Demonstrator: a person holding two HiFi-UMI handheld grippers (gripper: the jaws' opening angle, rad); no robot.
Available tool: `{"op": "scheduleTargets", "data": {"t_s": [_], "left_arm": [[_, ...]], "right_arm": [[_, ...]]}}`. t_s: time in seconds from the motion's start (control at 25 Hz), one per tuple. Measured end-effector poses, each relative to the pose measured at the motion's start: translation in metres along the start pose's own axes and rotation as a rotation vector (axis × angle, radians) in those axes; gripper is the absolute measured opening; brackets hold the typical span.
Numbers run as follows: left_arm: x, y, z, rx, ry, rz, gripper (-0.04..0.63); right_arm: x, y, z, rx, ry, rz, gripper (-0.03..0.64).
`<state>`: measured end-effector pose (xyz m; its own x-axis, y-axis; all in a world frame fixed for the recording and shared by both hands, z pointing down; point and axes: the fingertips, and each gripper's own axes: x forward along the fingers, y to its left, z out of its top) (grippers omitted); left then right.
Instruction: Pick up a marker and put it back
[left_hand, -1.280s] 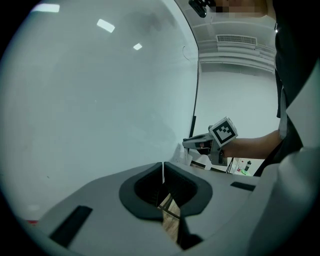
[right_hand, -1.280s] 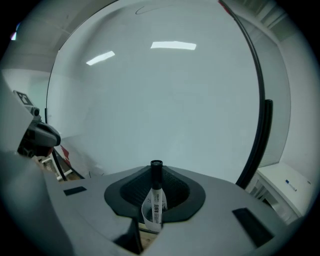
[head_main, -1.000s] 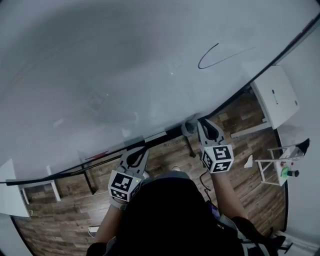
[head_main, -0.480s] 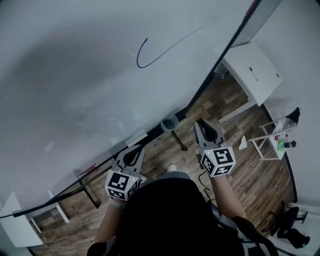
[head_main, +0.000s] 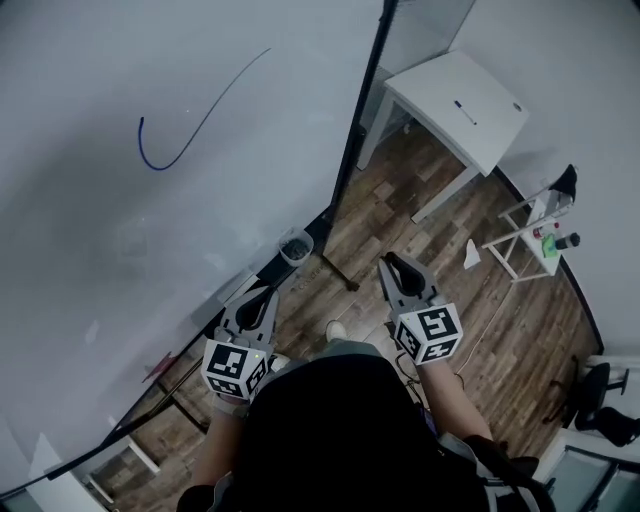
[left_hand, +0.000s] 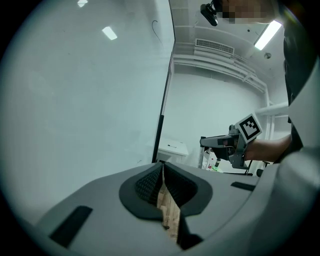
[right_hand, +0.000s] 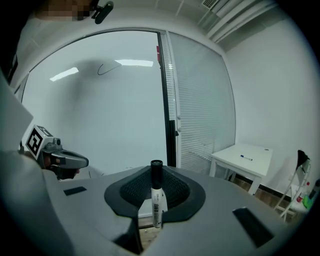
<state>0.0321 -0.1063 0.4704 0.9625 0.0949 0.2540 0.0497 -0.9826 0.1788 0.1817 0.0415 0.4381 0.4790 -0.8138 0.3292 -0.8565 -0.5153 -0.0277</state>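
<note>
A white marker with a black cap (right_hand: 156, 196) stands upright between the pads of my right gripper (right_hand: 156, 169), which is shut on it. In the head view that gripper (head_main: 398, 268) is held over the wood floor, right of the whiteboard's edge; the marker itself does not show there. My left gripper (head_main: 257, 303) hangs near the whiteboard's tray. In the left gripper view its jaws (left_hand: 161, 168) stand closed to a thin slit with nothing between them. A blue curved line (head_main: 188, 124) is drawn on the whiteboard (head_main: 120, 210).
A small grey cup (head_main: 296, 246) sits at the end of the board's tray. A white table (head_main: 455, 95) with a pen (head_main: 459, 104) on it stands far right. A white rack (head_main: 530, 240) holding small bottles is at the right wall. Wood floor lies below.
The view has swung right: the whiteboard and its drawn line slid left, and the white table came nearer. Both grippers turned away from the tray with it. The right gripper kept its hold.
</note>
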Motion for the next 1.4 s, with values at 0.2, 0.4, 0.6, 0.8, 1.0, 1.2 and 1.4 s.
{"op": "scheduleTargets", "data": {"t_s": [0.2, 0.4, 0.6, 0.8, 1.0, 1.2, 1.4], "left_arm": [[0.016, -0.010, 0.004, 0.004, 0.005, -0.022, 0.028], [0.024, -0.015, 0.005, 0.004, 0.009, -0.023, 0.028], [0.029, -0.015, 0.003, -0.003, 0.019, -0.009, 0.028], [0.028, -0.014, 0.001, -0.001, 0.029, 0.014, 0.028], [0.022, -0.007, 0.000, -0.010, 0.031, 0.061, 0.028], [0.007, 0.003, -0.005, -0.020, 0.036, 0.127, 0.028], [-0.016, 0.014, -0.012, -0.050, 0.036, 0.231, 0.028]], "right_arm": [[-0.015, -0.016, -0.013, 0.026, 0.017, -0.023, 0.086], [-0.019, -0.027, -0.020, 0.037, 0.027, -0.031, 0.086], [-0.016, -0.031, -0.021, 0.044, 0.034, -0.015, 0.086], [-0.007, -0.030, -0.021, 0.038, 0.043, 0.018, 0.086], [0.011, -0.025, -0.016, 0.026, 0.045, 0.071, 0.086], [0.036, -0.011, -0.006, 0.004, 0.039, 0.145, 0.086], [0.064, 0.014, 0.010, -0.030, 0.022, 0.257, 0.087]]}}
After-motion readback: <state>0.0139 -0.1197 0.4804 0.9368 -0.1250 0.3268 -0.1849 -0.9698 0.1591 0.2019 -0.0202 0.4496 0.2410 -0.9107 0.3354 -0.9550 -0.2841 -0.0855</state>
